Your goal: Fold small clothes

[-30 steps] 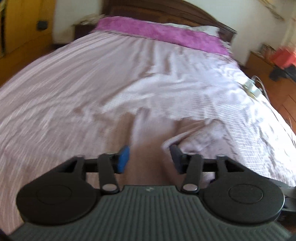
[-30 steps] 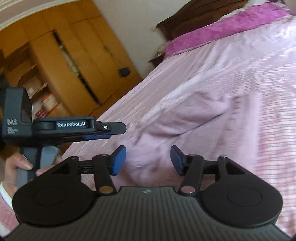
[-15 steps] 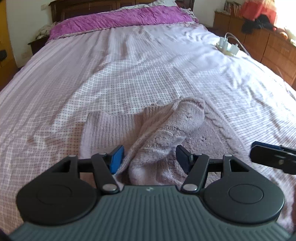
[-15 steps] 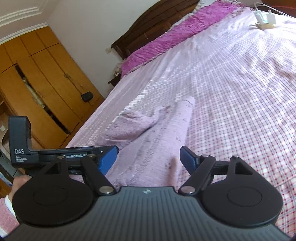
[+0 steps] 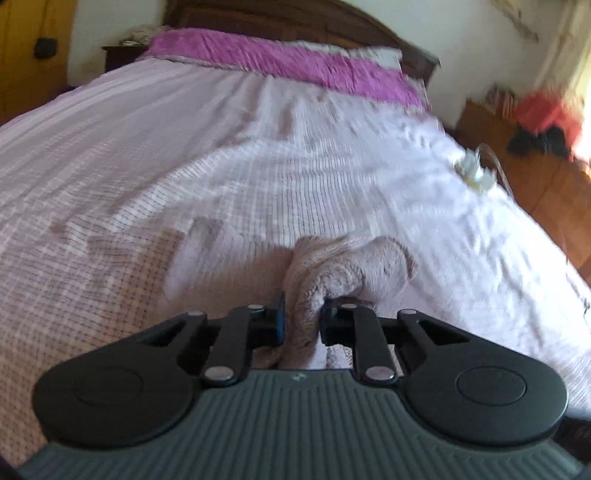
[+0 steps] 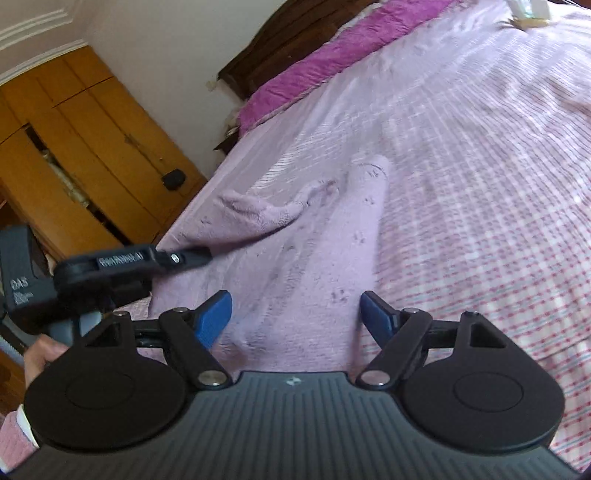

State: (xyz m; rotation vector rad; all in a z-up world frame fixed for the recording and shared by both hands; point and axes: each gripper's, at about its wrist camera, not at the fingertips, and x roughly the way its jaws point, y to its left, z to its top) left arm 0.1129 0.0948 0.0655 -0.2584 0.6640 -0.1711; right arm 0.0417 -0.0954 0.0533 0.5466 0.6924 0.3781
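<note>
1. My left gripper [image 5: 300, 317] has just closed, pinching a bunched fold of the lilac knitted garment [image 6: 295, 251]
2. My right gripper [image 6: 295, 314] stands spread over the garment, which lies on the checked bedsheet [image 6: 480, 184]

Small garment [image 5: 343, 266]: pale mauve fleecy knit, fuzzy, matt. Bedsheet [image 5: 258, 166]: thin woven cloth, fine check, lightly creased. Magenta bedcover [image 5: 280, 59]: crinkled cloth with slight sheen. Headboard [image 5: 280, 14]: dark polished wood. Wardrobe [image 6: 92, 147]: honey-toned wood, semi-gloss. Left gripper [image 5: 301, 321] and right gripper [image 6: 295, 314]: matt black plastic, ribbed housing, shiny metal pivots, blue textured pads [image 6: 214, 314].
</note>
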